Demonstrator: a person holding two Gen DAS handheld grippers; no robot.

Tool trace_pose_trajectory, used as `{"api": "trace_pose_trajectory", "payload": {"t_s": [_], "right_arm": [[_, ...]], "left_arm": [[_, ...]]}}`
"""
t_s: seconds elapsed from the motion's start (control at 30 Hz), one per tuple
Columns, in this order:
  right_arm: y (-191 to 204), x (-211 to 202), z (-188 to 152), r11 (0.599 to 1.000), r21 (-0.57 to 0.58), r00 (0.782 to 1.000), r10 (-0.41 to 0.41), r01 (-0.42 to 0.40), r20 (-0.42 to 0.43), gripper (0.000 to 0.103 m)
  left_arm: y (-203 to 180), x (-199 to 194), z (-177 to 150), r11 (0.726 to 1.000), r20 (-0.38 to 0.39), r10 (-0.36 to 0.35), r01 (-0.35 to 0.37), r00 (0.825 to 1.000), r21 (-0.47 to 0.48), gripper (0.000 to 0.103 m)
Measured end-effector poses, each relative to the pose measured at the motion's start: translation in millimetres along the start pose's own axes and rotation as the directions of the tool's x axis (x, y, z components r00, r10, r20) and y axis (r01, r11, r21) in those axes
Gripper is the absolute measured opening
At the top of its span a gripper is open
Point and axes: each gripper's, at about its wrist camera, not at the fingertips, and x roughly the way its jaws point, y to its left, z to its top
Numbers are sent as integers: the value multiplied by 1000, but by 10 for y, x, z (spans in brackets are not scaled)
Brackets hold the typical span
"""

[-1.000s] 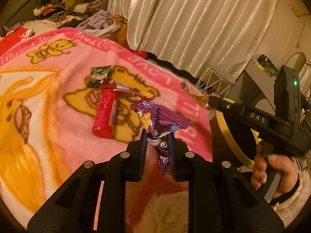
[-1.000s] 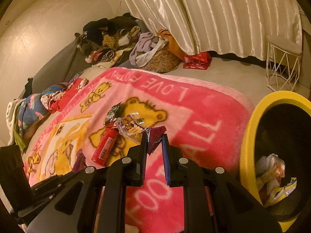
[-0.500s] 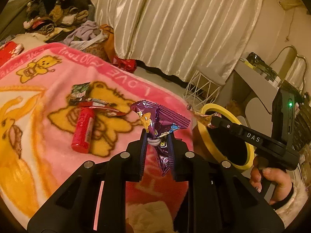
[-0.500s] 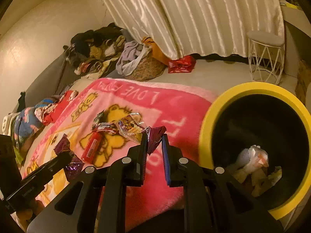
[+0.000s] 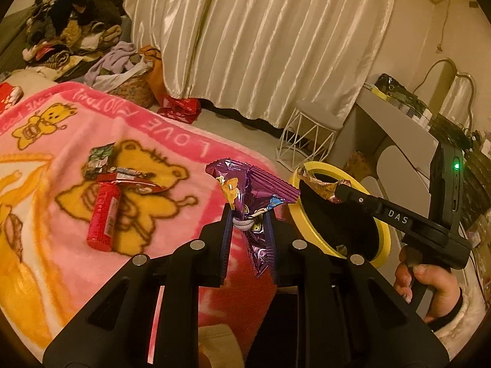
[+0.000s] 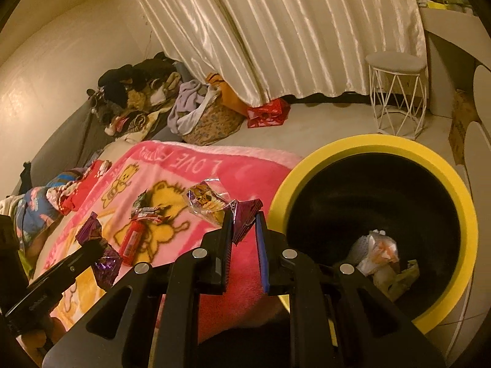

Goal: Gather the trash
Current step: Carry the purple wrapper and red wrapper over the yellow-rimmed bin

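Observation:
My left gripper [image 5: 248,211] is shut on a purple snack wrapper [image 5: 250,193], held above the pink bear blanket [image 5: 61,190]. My right gripper [image 6: 244,217] is shut on a crumpled clear and maroon wrapper [image 6: 211,204]; in the left wrist view it [image 5: 336,190] holds that wrapper [image 5: 319,182] over the rim of the yellow bin [image 5: 383,233]. The bin [image 6: 362,150] has a black inside with some trash [image 6: 380,251] at the bottom. A red tube [image 5: 104,217] and small wrappers [image 5: 101,159] lie on the blanket.
A white wire stool [image 6: 397,92] stands on the floor beyond the bin. A red bag [image 6: 267,113] and a heap of clothes [image 6: 147,98] lie by the curtain. A white desk [image 5: 396,135] stands at the right.
Both grippers have moved right from over the blanket toward the bin, each keeping its wrapper. The right gripper's wrapper now sits over the bin's rim.

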Motion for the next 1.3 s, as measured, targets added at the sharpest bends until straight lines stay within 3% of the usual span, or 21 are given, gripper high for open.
{"api": "trace_pose_trajectory", "payload": {"t_s": [1.3], "right_arm": [[-763,-212,-21,974,143,980,-186,175,67,15]], "left_arm": [[-728,371,-6,987,-33,-72,76,997,138,15]]}}
